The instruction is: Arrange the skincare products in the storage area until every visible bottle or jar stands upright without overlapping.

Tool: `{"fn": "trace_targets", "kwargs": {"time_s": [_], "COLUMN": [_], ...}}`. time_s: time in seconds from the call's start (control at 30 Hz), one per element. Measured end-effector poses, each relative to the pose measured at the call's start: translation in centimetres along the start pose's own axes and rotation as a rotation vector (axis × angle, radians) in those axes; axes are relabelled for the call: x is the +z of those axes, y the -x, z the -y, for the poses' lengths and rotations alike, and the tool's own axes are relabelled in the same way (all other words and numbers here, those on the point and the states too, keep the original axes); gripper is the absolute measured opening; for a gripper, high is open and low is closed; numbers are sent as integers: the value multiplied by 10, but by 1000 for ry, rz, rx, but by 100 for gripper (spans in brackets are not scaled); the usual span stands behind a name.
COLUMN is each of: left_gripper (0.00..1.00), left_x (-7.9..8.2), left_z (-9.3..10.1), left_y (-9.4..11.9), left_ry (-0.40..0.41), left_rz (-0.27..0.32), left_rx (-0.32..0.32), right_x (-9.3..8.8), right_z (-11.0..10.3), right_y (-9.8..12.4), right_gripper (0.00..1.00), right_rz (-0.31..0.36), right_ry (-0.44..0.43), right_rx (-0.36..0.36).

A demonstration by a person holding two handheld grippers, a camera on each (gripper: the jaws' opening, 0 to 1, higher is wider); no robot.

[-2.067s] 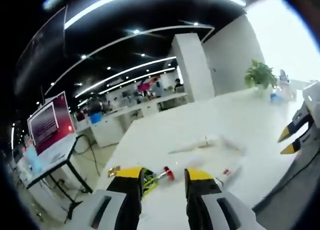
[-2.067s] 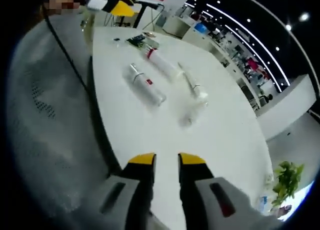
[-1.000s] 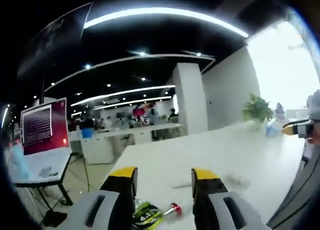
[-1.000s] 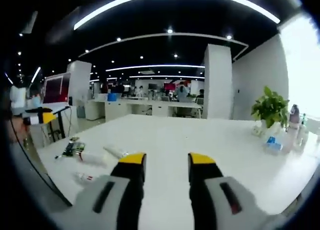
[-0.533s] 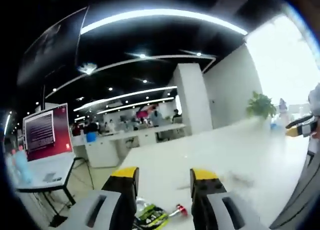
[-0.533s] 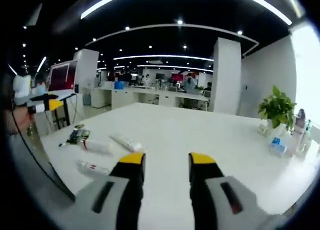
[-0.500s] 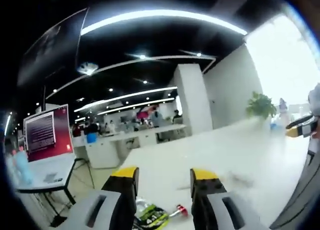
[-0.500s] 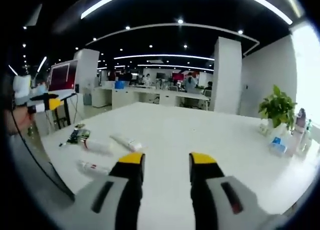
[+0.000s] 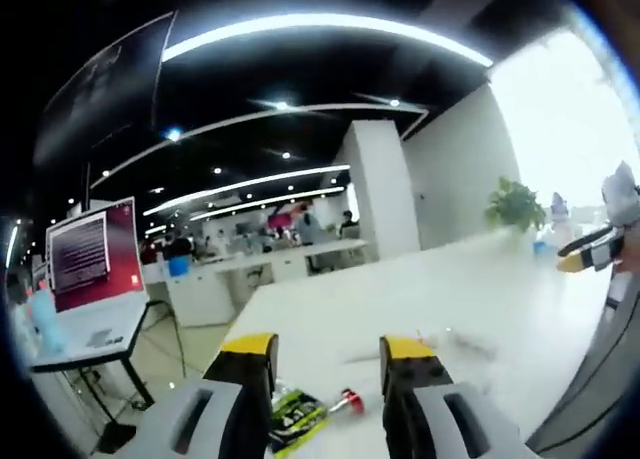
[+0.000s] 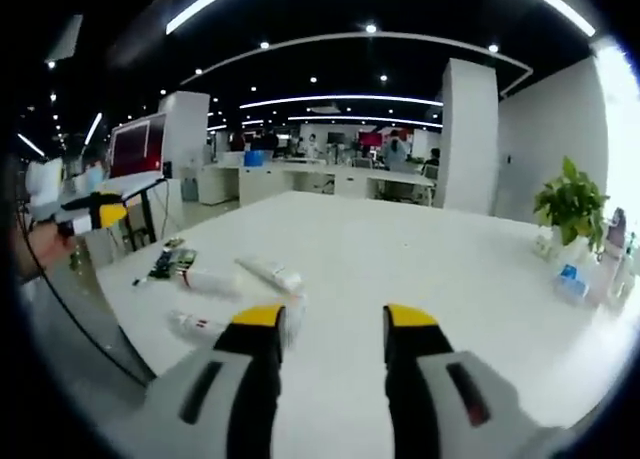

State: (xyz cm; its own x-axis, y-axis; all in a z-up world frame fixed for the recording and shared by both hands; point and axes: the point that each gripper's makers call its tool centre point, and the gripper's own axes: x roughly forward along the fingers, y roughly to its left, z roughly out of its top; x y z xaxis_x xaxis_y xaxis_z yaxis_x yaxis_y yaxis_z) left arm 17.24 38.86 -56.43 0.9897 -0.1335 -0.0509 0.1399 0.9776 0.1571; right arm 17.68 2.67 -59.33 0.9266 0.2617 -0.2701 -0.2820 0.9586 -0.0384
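Three white tubes point(image 10: 268, 272) lying flat on table point(image 10: 420, 269); both hand-held grippers point(image 10: 335, 324) spread, empty.

Three white tubes point(image 10: 268, 272) flat on the white table point(image 10: 420, 269)

Both views look level and low across the white tabletop point(image 10: 400, 269) toward the open office, sharing the lying tubes point(image 10: 268, 272), the potted plant point(image 9: 515, 205) and the white pillar point(image 10: 470, 139).
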Motion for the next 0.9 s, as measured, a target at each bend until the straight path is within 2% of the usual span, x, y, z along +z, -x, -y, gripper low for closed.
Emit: {"fn": "trace_targets", "kwargs": {"time_s": [0.13, 0.23, 0.3, 0.4, 0.53, 0.7, 0.9], "left_gripper": [43, 43, 43, 43, 43, 43, 43], "left_x": [-4, -6, -7, -9, -12, -14, -14], "left_z": [-6, -5, -3, 2, 5, 2, -1], "left_y": [0, -1, -1, -2, -3, -3, -1], "left_ry": [32, 26, 10, -40, -69, -53, -54], "left_rz": [-4, -16, -23, -35, -46, -58, -60], "left_rx": [10, 8, 2, -11, -23, -16, 7], "right_x": [7, 7, 10, 12, 1, -5, -19], "right_z": [4, 8, 11, 3, -5, -11, -28], "right_y": [-4, -14, -18, -23, -26, -27, -32], "right_gripper": [40, 41, 41, 41, 42, 42, 42], "right_rz": [31, 24, 37, 45, -13, -42, -118], "right_ry": [-34, -114, -117, -99, -92, -65, -6], "right_rx": [4, 19, 9, 28, 53, 60, 118]}}
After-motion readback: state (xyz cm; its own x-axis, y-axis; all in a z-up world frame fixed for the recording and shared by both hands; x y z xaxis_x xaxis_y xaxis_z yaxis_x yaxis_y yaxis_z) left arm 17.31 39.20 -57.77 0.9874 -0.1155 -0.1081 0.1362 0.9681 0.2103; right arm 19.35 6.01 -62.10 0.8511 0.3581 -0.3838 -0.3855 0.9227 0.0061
